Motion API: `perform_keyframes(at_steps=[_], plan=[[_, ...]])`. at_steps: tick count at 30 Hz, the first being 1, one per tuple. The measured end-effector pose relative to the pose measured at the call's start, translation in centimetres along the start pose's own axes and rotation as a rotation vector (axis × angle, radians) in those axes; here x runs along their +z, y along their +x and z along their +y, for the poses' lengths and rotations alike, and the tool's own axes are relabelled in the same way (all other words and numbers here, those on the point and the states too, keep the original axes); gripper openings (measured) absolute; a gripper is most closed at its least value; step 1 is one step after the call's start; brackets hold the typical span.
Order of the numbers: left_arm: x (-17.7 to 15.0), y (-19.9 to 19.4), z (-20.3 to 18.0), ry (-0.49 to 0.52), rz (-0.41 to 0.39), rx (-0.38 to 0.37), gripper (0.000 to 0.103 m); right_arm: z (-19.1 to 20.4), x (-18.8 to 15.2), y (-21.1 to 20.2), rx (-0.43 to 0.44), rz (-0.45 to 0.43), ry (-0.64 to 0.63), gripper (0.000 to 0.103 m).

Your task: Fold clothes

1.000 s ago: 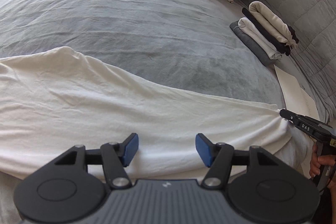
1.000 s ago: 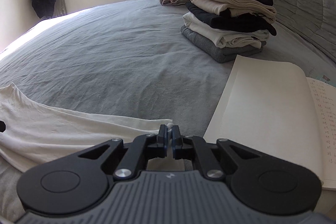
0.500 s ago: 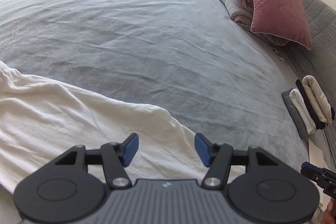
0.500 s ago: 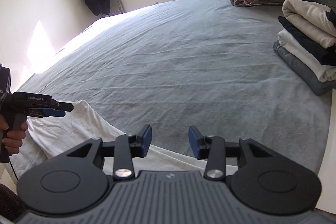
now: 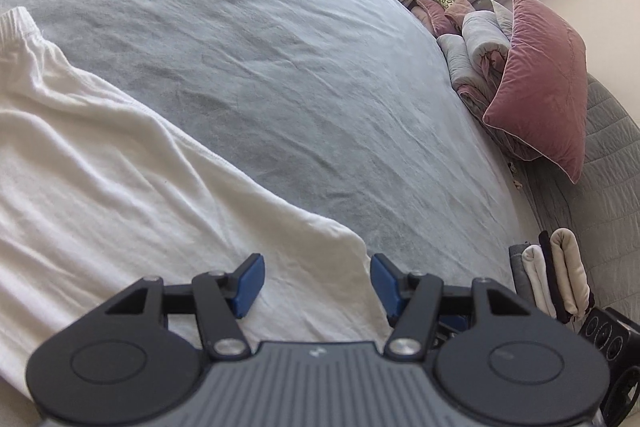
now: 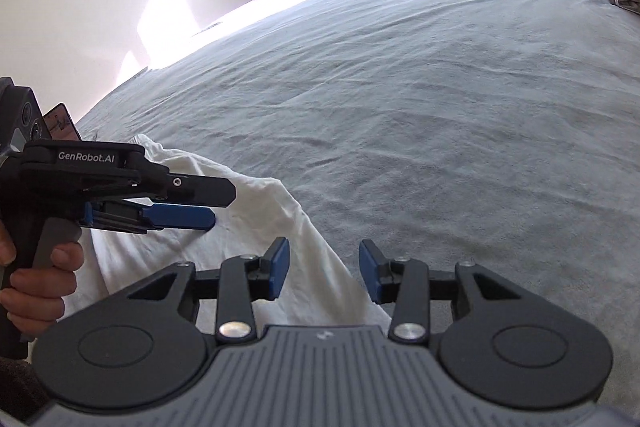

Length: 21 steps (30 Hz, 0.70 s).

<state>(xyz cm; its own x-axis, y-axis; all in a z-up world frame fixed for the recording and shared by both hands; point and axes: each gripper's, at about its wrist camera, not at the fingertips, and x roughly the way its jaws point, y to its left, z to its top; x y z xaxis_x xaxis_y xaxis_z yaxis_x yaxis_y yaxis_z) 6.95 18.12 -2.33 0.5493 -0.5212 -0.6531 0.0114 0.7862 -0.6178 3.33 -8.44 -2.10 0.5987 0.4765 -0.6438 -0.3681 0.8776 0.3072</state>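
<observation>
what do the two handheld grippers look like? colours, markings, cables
Both match: the left gripper and right gripper have black linkage arms with silver pivot screws, blue pads on the fingers, two round black discs and a ribbed grey body. Side-on in the right wrist view, the left one is pistol-shaped, black with a grey handle, marked "GenRobot.AI" in white. No cables or sleeves visible.

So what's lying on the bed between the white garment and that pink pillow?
Nothing: in the left wrist view only bare grey bedsheet stretches from the white garment to the pink pillow.
</observation>
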Motion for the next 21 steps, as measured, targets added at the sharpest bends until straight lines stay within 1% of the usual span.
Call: perform_keyframes(at_steps=[1, 2, 5, 8, 11, 15, 16, 17, 19, 21], plan=[[0.1, 0.0, 0.1, 0.0, 0.005, -0.007, 0.059, 0.2, 0.0, 0.4, 0.002, 0.0, -0.001, 0.034], [0.1, 0.0, 0.2, -0.001, 0.008, -0.012, 0.059, 0.3, 0.0, 0.7, 0.007, 0.005, -0.005, 0.023], [0.5, -0.1, 0.8, -0.034, 0.009, -0.034, 0.059, 0.9, -0.2, 0.8, 0.008, 0.002, -0.027, 0.009], [0.9, -0.3, 1.5, -0.087, 0.003, -0.063, 0.059, 1.4, -0.5, 0.2, 0.015, -0.017, -0.045, 0.005], [1.0, -0.4, 1.4, -0.099, 0.002, -0.08, 0.059, 2.0, -0.7, -0.5, 0.035, -0.023, -0.058, 0.005], [0.9, -0.3, 1.2, -0.094, -0.003, -0.063, 0.059, 3.4, -1.0, -0.6, 0.061, -0.009, -0.114, 0.005], [0.8, -0.2, 1.2, -0.093, -0.003, -0.054, 0.058, 3.7, -1.1, -0.5, 0.071, 0.0, -0.125, 0.005], [0.8, -0.2, 1.2, -0.091, -0.003, -0.045, 0.053, 4.0, -1.3, -0.4, 0.075, 0.006, -0.136, 0.005], [0.8, 0.0, 1.2, -0.09, 0.002, -0.024, 0.048, 4.6, -1.6, -0.4, 0.066, 0.007, -0.162, 0.005], [0.8, 0.2, 1.2, -0.088, 0.008, -0.004, 0.045, 5.0, -1.8, -0.3, 0.071, 0.016, -0.173, 0.005]])
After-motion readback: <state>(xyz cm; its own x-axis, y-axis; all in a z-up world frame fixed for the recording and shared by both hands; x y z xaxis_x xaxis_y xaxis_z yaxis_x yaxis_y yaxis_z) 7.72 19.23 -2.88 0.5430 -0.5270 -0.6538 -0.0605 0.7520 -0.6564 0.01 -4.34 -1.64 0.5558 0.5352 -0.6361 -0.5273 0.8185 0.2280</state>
